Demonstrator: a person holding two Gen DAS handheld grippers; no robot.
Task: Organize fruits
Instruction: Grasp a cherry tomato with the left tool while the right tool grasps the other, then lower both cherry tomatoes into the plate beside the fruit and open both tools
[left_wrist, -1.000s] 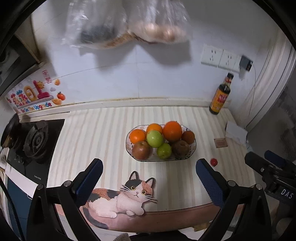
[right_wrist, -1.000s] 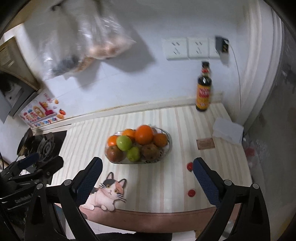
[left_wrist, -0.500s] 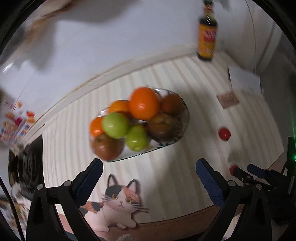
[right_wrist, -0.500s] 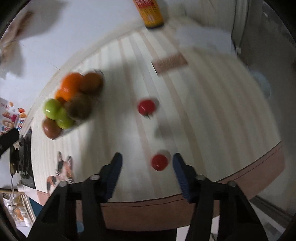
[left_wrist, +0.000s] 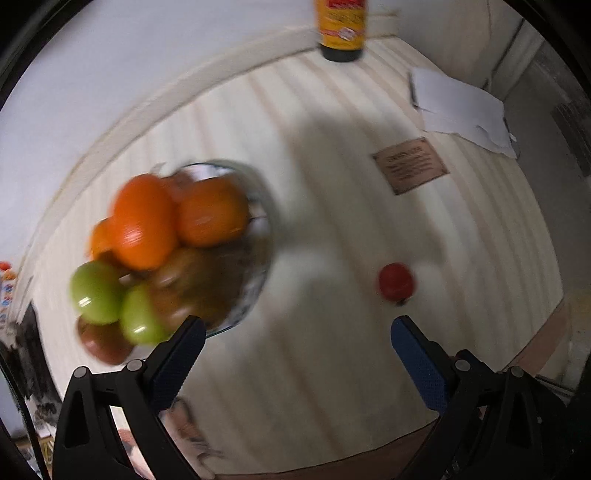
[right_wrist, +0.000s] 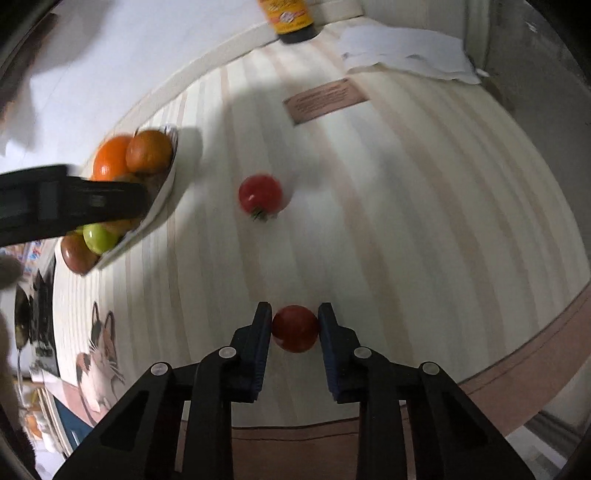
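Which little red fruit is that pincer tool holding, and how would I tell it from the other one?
Start at the glass fruit bowl on the striped counter. Two small red tomatoes lie loose beside it. The held tomato is nearest the counter's front edge, pinched between the right tool; the other tomato sits free farther back, stem showing.

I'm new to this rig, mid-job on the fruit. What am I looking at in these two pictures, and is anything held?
There is no robot arm: a person carries a two-finger gripper in each hand, with a fisheye camera looking along its fingers. In the right view, the right gripper has just closed on a small tomato near the counter's front edge. In the left view, the left gripper is open and empty, between the fruit bowl and a second tomato. A bottle, papers and a brown card lie farther back.
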